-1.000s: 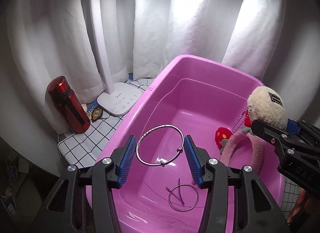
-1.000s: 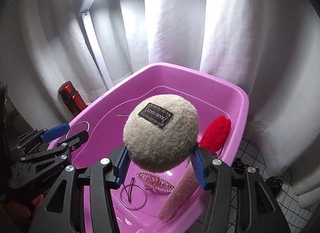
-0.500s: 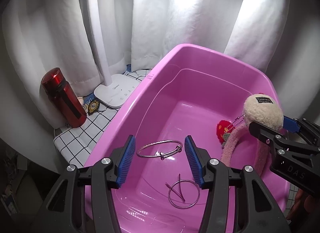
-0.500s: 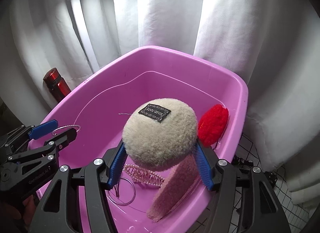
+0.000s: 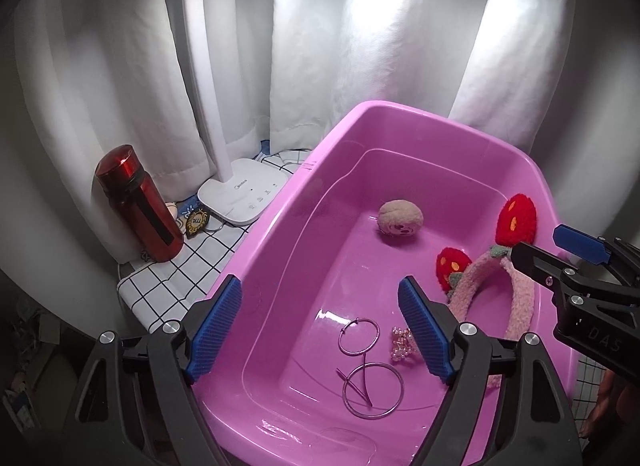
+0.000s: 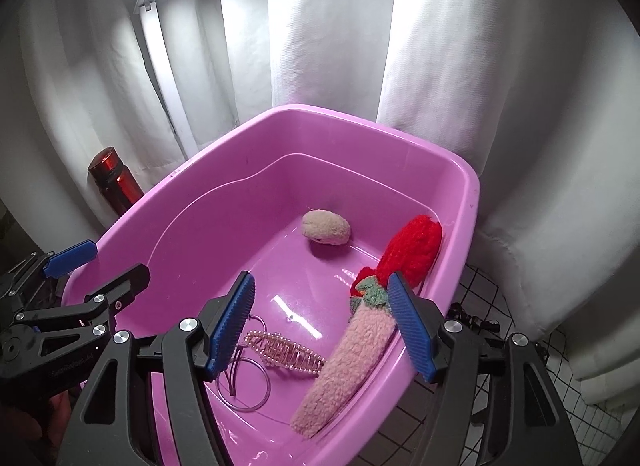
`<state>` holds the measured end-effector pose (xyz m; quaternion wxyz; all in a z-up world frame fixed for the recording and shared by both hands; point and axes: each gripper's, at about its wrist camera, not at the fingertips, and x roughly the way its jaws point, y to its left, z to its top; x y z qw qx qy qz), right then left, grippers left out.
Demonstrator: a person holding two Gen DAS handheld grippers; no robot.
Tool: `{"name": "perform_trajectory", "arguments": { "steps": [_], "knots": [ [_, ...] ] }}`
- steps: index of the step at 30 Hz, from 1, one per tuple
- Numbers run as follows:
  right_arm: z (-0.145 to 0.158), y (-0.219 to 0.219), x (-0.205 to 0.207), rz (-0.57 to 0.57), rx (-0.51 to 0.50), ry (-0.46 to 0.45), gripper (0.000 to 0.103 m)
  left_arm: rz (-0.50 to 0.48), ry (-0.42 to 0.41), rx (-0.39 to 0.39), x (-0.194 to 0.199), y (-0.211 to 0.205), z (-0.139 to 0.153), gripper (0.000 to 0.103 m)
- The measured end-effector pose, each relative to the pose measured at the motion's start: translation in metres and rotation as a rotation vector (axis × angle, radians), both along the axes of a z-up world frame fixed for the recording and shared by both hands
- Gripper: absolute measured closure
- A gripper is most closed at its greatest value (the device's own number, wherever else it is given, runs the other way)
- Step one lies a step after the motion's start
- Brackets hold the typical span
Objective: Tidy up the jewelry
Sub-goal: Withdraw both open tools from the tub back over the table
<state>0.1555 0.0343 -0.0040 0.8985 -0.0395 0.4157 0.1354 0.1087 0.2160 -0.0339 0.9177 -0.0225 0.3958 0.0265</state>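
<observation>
White curtain behind; pink tub [image 5: 400,113] at centre loaded: bangles [image 5: 359,336], hair claw [image 6: 284,352], headband [image 5: 516,298], plush ball [image 5: 401,217]. Left gripper [image 5: 320,330] and right gripper [image 6: 320,324] held apart, empty; sorting judged nearly done.

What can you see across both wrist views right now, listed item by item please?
Tub: one, pink, on the checked cloth.
Plush ball: one, beige, on the tub floor toward the far end.
Headband: one, pink fleece with two red strawberries, along the tub's right wall.
Silver rings: two, a smaller one beyond a larger one, near end of the tub floor.
Pearl hair clip: one, pale pink, beside the rings.
Bottle: one, red, left of the tub.
Desk lamp: one, white, behind the bottle.
Badge: one, dark and gold, by the lamp base.
Curtain: white, behind everything.
Left gripper: open, empty.
Right gripper: open, empty.
</observation>
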Motion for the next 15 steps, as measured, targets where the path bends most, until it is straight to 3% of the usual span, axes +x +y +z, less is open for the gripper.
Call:
{"name": "perform_trajectory", "arguments": {
  "steps": [15],
  "knots": [
    [0.01,-0.01,-0.02,0.002,0.022,-0.026,0.037,0.003,-0.008,0.016,-0.012,-0.009,0.006,0.024]
  ]
}}
